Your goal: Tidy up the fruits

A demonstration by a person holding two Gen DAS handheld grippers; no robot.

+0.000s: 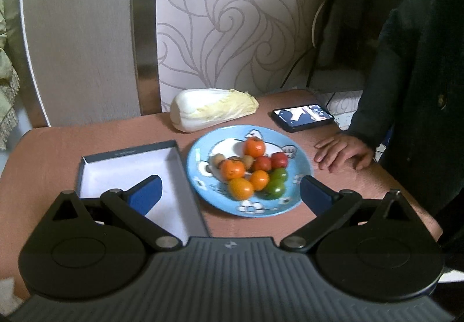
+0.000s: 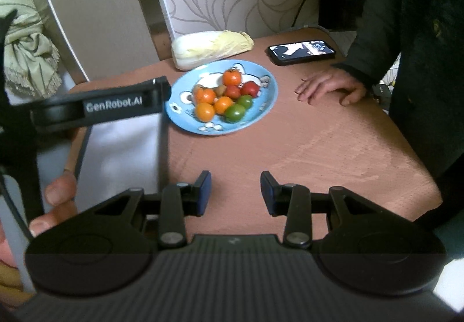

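Note:
A blue plate (image 1: 298, 191) (image 2: 269, 96) in the middle of the table holds several small fruits: orange ones (image 1: 232, 169) (image 2: 205, 111), red ones (image 1: 262, 163) (image 2: 250, 88) and green ones (image 1: 274, 189) (image 2: 235, 112). An empty white-lined box (image 1: 124, 165) (image 2: 121, 145) lies left of the plate. My left gripper (image 1: 230, 190) stands open above the near side of the plate and the box, with nothing between its fingers. My right gripper (image 2: 235, 191) is open over bare tabletop, well short of the plate. The left gripper's body (image 2: 98, 107) crosses the right wrist view above the box.
A napa cabbage (image 1: 211, 109) (image 2: 208, 48) lies behind the plate by the wall. A lit phone (image 1: 303, 116) (image 2: 301, 51) sits at the back right. Another person's hand (image 1: 342, 152) (image 2: 327, 87) rests on the table right of the plate, dark sleeve above it.

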